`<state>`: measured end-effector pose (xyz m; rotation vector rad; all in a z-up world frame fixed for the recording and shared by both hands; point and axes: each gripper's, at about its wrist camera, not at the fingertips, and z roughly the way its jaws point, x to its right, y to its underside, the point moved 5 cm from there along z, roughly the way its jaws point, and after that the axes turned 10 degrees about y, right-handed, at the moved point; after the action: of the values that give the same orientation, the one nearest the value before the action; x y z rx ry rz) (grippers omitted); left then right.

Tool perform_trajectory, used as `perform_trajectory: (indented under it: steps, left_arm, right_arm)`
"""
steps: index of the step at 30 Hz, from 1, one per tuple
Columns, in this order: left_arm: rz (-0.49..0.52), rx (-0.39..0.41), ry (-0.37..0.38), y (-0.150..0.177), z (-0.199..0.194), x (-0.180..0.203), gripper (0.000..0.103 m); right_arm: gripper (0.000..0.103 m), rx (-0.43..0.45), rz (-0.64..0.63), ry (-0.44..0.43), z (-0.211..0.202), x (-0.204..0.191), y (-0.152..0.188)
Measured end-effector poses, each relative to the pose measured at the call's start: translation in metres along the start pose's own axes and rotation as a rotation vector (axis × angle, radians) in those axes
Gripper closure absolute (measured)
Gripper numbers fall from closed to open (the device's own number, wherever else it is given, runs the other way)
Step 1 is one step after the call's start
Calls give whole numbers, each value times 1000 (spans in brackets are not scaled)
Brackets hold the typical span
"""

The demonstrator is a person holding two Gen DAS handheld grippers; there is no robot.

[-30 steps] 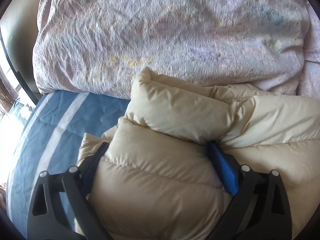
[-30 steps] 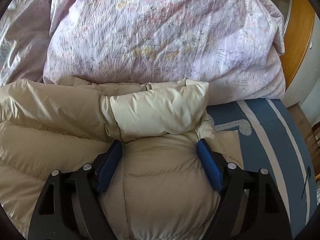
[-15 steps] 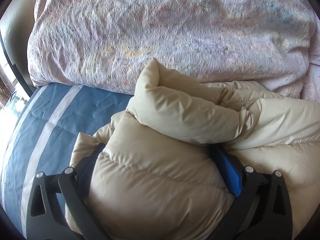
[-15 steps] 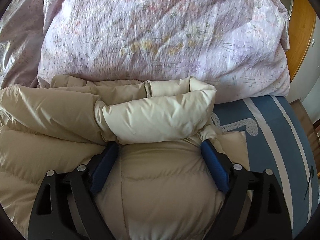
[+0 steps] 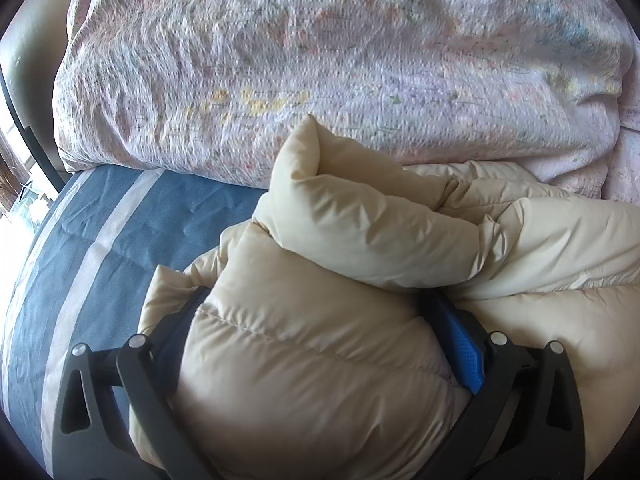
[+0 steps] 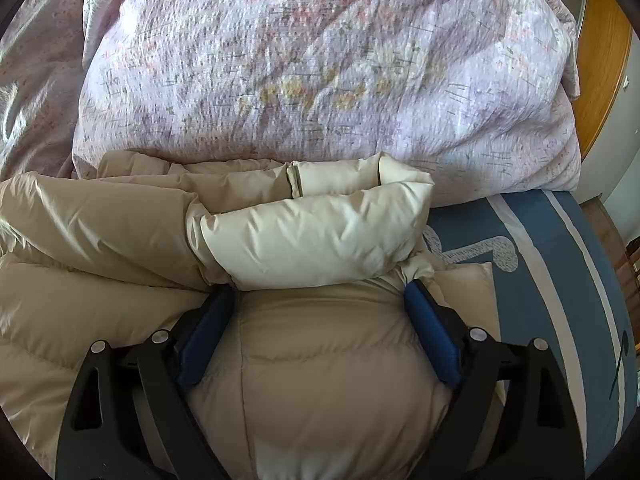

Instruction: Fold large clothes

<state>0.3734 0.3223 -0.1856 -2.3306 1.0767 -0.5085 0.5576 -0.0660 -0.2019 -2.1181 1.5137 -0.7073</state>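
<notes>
A cream puffer jacket [image 5: 320, 380] lies bunched on the blue striped bed cover [image 5: 100, 248], with a folded roll of it lying across the top [image 6: 320, 236]. My left gripper [image 5: 316, 300] is shut on a thick bulge of the jacket. Its left pad is buried in the fabric, and the blue right pad [image 5: 460, 344] shows. My right gripper [image 6: 318, 290] stands wide on another bulge of the jacket [image 6: 320, 380], near its right end. The padding fills the gap and touches both blue pads [image 6: 430, 336].
A large floral lilac duvet [image 6: 320, 60] is heaped right behind the jacket. The blue cover with white stripes [image 6: 560, 264] shows at the jacket's right end, its far edge dropping off toward a wooden door frame [image 6: 600, 60].
The right jaws have spread wider while the jacket swelled to fill them. In the left view the rolled fold now stands a little higher and nearer the duvet.
</notes>
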Motion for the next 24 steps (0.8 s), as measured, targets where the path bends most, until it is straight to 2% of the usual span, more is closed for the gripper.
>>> perform_trajectory:
  steps: [17, 19, 21, 24]
  left_arm:
    - [-1, -1, -10, 0, -2, 0, 2]
    - [-8, -32, -11, 1, -11, -1, 2]
    - [-29, -44, 32, 1, -29, -5, 4]
    - [-21, -25, 76, 3, -60, -13, 5]
  right_arm:
    - [12, -15, 9, -9, 6, 1, -7]
    - [12, -69, -22, -1, 7, 2, -13]
    - [12, -136, -15, -24, -1, 9, -19]
    - [12, -125, 51, -74, -26, 33, -30]
